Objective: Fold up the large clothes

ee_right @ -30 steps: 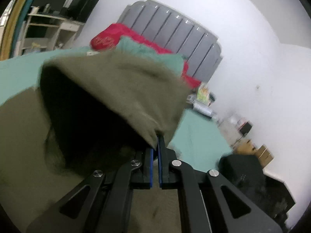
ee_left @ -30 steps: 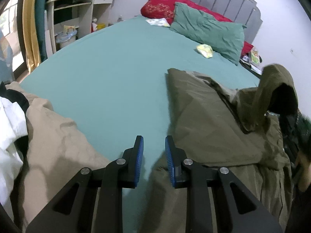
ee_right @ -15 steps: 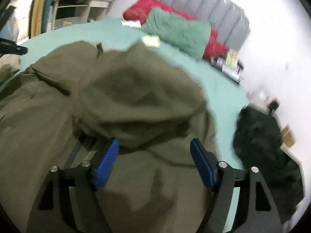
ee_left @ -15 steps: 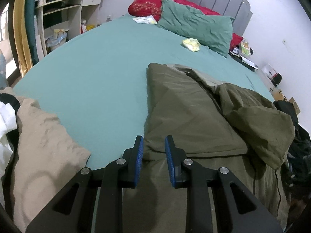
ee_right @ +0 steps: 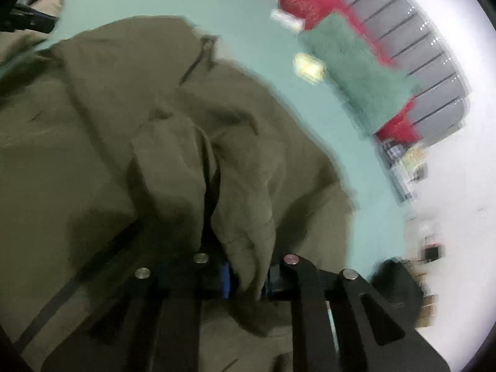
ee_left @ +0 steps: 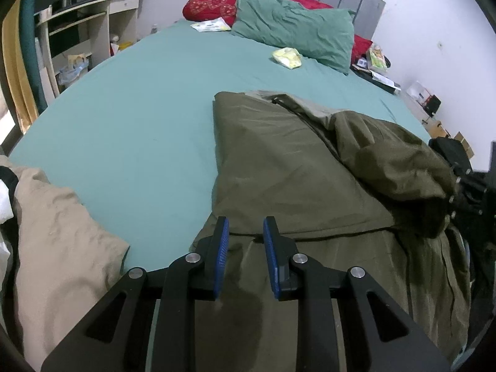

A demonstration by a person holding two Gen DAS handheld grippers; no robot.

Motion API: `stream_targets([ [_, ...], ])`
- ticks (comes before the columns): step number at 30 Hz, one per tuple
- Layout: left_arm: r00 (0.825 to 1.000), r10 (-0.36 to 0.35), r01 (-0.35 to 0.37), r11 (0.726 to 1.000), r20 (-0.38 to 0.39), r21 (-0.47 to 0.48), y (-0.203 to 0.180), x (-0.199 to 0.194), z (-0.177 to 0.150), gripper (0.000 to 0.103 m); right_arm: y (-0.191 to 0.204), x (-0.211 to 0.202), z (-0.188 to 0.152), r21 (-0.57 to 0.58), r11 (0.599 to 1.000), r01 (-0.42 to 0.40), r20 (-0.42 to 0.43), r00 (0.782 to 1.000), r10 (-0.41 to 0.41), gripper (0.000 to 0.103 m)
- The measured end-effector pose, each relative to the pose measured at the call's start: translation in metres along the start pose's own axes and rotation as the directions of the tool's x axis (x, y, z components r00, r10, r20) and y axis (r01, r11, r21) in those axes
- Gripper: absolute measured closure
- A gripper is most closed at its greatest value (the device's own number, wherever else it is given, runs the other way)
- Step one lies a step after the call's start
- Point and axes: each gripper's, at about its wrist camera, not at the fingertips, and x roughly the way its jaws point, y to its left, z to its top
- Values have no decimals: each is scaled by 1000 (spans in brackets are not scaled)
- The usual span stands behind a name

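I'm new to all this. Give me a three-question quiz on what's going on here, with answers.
1. True or false: the left gripper is clamped on the olive garment.
2. What lies between the right gripper's blue pads?
A. a pillow
B. a fold of the olive garment
C. nothing
3. Fill in: the small yellow item lies on the bed sheet beside the ____ pillow.

Key: 1 false, it is open above the cloth; 2 B; 3 green.
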Motion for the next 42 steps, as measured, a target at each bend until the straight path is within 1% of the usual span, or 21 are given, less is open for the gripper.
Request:
stream_targets([
  [2, 1000, 0, 0, 1000, 14, -21, 5, -4, 2, 78, 1, -18, 16, -2, 988, 155, 79, 985, -155, 94],
  [4, 999, 3, -2, 999, 36, -39, 9, -8, 4, 78, 1, -45, 36, 58, 948, 312, 172, 933, -317, 94],
  [7, 998, 17, -12, 997, 67, -70, 15, -15, 5, 78, 21, -66, 55, 69, 879, 471, 243, 847, -473, 94],
  [8, 998, 21, -15, 996, 65, -85, 17, -15, 6, 78, 35, -64, 57, 43, 871, 490, 262, 835, -483, 94],
  [10, 999, 13, -8, 995, 50, -101, 19, -13, 6, 78, 73, -47, 50, -31, 873, 486, 267, 846, -461, 94],
  [14, 1000, 14, -13, 997, 22, -79, 14, -7, 1, 78, 140, -14, 24, -145, 907, 396, 204, 909, -364, 92],
  [15, 1000, 12, -10, 998, 20, -67, 12, -7, 1, 78, 153, -8, 19, -155, 931, 331, 173, 937, -305, 90],
  [16, 1000, 9, -8, 998, 21, -60, 9, -6, 1, 78, 161, -5, 13, -134, 959, 249, 147, 962, -230, 83],
  [18, 1000, -7, 8, 998, 20, -56, 5, -5, 0, 78, 157, -7, 2, -42, 992, 121, 119, 986, -115, 70],
  [21, 999, -45, 46, 999, 20, -24, -9, 1, 2, 78, 123, -19, -10, 130, 990, -53, 123, 992, 37, 63],
  [23, 997, -72, 72, 997, 13, -4, -20, 4, 3, 78, 87, -31, -20, 281, 937, -205, 165, 973, 163, 47],
  [25, 992, -127, 127, 992, 10, -10, -29, 4, 3, 78, 48, -47, -31, 401, 868, -293, 248, 947, 205, 41],
  [28, 983, -184, 184, 983, 24, -3, -50, 3, 11, 78, 3, -62, -48, 509, 804, -306, 330, 933, 146, 30],
  [31, 978, -206, 206, 979, 42, 8, -69, 3, 17, 78, -47, -47, -57, 651, 709, -271, 303, 949, 84, 27],
  [33, 972, -234, 234, 972, 32, 14, -86, 11, 21, 73, -75, -11, -55, 720, 626, -298, 246, 954, 171, 26],
  [34, 970, -242, 241, 970, 25, 15, -92, 16, 23, 67, -84, 12, -53, 744, 558, -368, 248, 927, 281, 27],
  [36, 961, -276, 276, 961, 1, 19, -113, 31, 27, 66, -83, 49, -51, 769, 450, -454, 239, 857, 457, 28],
  [37, 957, -290, 290, 957, -7, 26, -123, 38, 28, 65, -79, 66, -52, 786, 417, -456, 223, 838, 498, 47],
  [38, 956, -292, 292, 955, -19, 41, -131, 44, 27, 63, -76, 73, -51, 790, 413, -452, 211, 834, 509, 89],
  [39, 960, -277, 280, 958, -39, 65, -140, 53, 27, 62, -65, 69, -56, 793, 417, -444, 196, 834, 517, 98],
  [42, 983, -153, 165, 978, -97, 129, -155, 81, 20, 61, -71, 54, -57, 778, 428, -460, 261, 856, 447, 99],
])
